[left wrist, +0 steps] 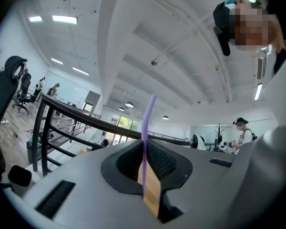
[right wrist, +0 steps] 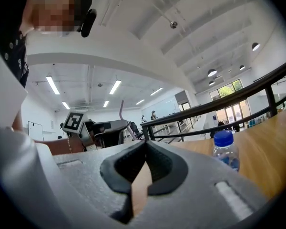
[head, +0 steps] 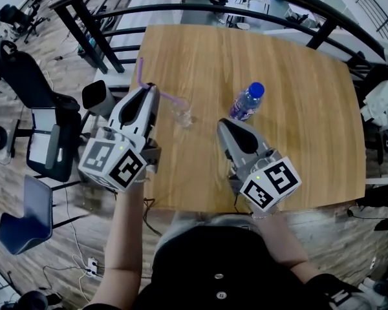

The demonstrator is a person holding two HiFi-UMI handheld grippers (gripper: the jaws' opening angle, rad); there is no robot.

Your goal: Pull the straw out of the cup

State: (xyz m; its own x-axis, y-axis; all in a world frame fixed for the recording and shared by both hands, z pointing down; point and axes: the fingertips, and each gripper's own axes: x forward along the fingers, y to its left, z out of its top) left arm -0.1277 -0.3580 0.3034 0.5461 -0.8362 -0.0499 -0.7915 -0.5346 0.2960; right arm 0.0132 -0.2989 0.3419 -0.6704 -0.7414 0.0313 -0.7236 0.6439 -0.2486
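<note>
My left gripper point(head: 150, 88) is shut on a purple bendy straw point(head: 171, 99) above the wooden table's point(head: 304, 108) left part. The straw's long part sticks up and back past the jaws; its short part slants down right to the rim of a small clear cup point(head: 182, 117). Whether its end is still inside the cup I cannot tell. In the left gripper view the straw point(left wrist: 147, 120) rises from between the closed jaws of the left gripper point(left wrist: 144, 152). My right gripper point(head: 225, 126) is to the right of the cup, shut on nothing, and its jaws point(right wrist: 144, 149) meet.
A water bottle with a blue cap point(head: 246, 101) point(right wrist: 225, 149) stands right of the cup, just beyond the right gripper. A black railing point(head: 181, 8) runs behind the table. Office chairs point(head: 32, 89) stand on the floor to the left.
</note>
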